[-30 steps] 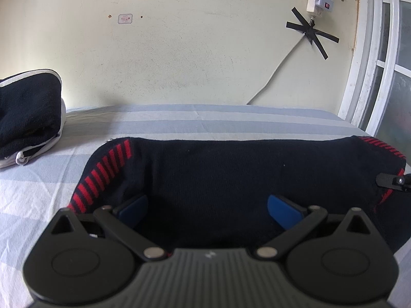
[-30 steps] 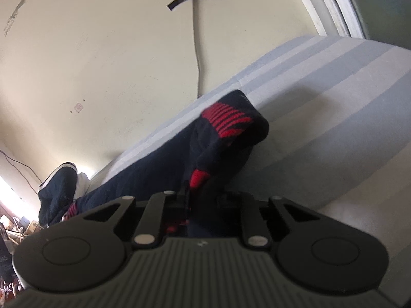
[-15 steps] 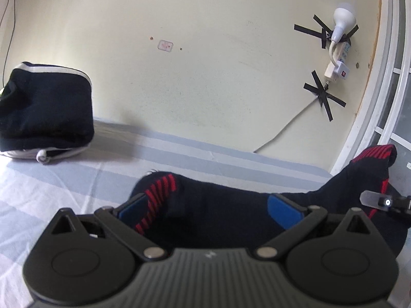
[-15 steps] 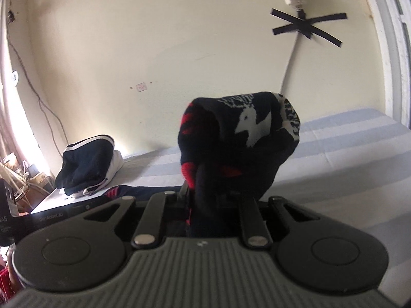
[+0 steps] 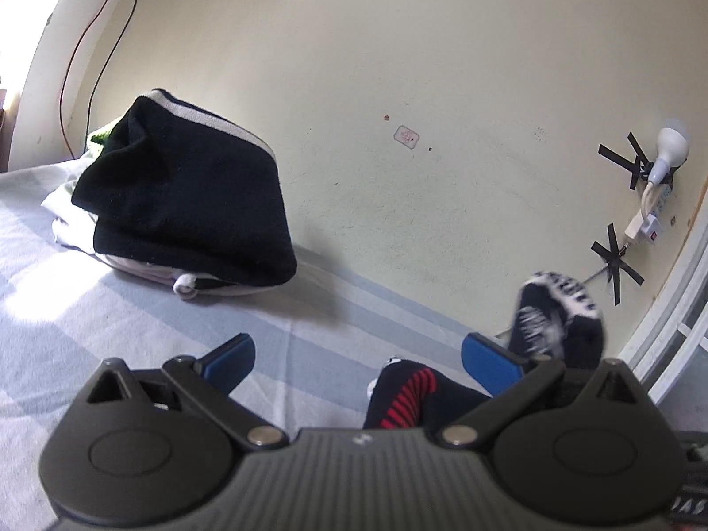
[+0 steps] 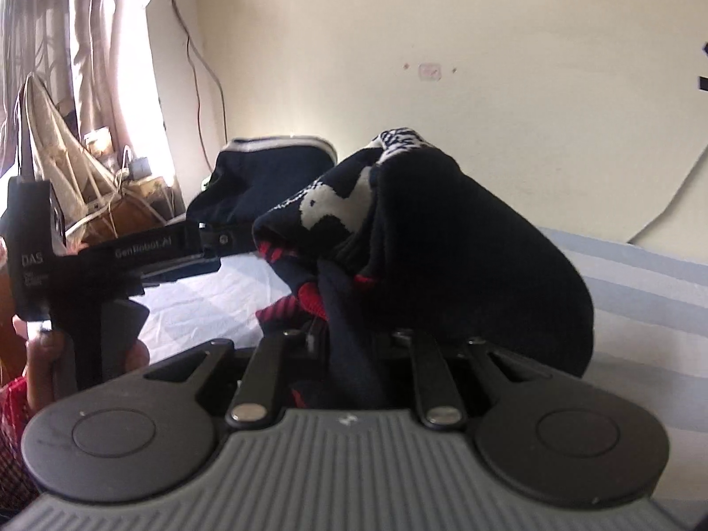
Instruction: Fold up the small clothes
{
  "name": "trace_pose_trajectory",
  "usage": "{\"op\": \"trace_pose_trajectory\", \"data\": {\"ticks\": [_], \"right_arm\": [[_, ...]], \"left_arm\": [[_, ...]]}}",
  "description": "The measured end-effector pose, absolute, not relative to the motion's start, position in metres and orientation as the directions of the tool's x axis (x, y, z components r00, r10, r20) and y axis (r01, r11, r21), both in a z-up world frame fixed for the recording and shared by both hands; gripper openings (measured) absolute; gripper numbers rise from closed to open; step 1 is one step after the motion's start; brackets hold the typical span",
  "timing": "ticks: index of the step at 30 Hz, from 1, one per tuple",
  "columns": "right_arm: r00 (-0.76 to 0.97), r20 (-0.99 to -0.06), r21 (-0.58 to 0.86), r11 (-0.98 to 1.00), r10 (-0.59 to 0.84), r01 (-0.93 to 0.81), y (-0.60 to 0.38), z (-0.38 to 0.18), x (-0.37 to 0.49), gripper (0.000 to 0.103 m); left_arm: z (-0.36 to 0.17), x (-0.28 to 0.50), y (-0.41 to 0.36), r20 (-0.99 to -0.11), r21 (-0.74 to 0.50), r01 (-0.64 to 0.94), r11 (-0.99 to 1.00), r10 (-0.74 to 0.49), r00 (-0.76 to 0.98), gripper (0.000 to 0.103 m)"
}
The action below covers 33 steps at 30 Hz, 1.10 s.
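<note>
Right gripper [image 6: 349, 340] is clamped on the sock [image 6: 442, 239], bunched up and lifted off the bed [image 6: 641, 292], so this one's mid-fold at best. Left gripper [image 5: 354, 354] is wide open, holding nothing. Further back there's a pile [image 5: 186, 203] by the wall, looks already folded.

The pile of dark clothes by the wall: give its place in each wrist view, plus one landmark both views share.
Left wrist view: the pile of dark clothes lies upper left, on the striped sheet.
Right wrist view: the pile sits centre-left, partly behind the held sock.
Shared landmark: the small wall sticker.
</note>
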State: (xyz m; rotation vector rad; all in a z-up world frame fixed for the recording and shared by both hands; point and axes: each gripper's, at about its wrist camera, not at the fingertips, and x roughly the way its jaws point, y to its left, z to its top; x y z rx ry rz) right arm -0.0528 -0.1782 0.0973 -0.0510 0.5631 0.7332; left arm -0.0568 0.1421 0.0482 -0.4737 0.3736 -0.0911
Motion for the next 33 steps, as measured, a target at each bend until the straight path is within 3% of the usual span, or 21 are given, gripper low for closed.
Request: {"op": "trace_pose_trajectory", "data": {"ticks": [4, 7, 8, 14, 21, 28, 33], "right_arm": [[0.514, -0.613, 0.139, 0.722, 0.600, -0.678, -0.147, 0.068, -0.042, 0.030], [0.457, -0.588, 0.168, 0.654, 0.667, -0.738, -0.148, 0.074, -0.051, 0.056], [0.426, -0.576, 0.196, 0.624, 0.698, -0.757, -0.150, 0.078, -0.053, 0.057], [0.336, -0.503, 0.300, 0.526, 0.796, -0.796, -0.169, 0.097, -0.067, 0.054], [0.473, -0.360, 0.378, 0.590, 0.804, -0.714, -0.220, 0.124, -0.062, 0.051], [0.585, -0.385, 0.426, 0.700, 0.713, -0.573, -0.250, 0.105, -0.047, 0.041], [0.490, -0.449, 0.478, 0.664, 0.748, -0.575, -0.232, 0.080, -0.047, 0.037]], "left_arm": [[0.046, -0.056, 0.146, -0.335, -0.477, 0.013, 0.879, -0.196, 0.922, 0.103], [0.044, -0.054, 0.144, -0.346, -0.481, 0.021, 0.877, -0.212, 0.914, 0.103], [0.044, -0.054, 0.143, -0.348, -0.482, 0.023, 0.876, -0.216, 0.912, 0.103], [0.043, -0.053, 0.148, -0.351, -0.506, 0.018, 0.862, -0.225, 0.909, 0.103], [0.041, -0.051, 0.145, -0.364, -0.501, 0.019, 0.865, -0.231, 0.902, 0.103], [0.040, -0.049, 0.144, -0.377, -0.497, 0.015, 0.867, -0.231, 0.897, 0.103], [0.038, -0.047, 0.143, -0.390, -0.493, 0.008, 0.870, -0.229, 0.892, 0.103]]}}
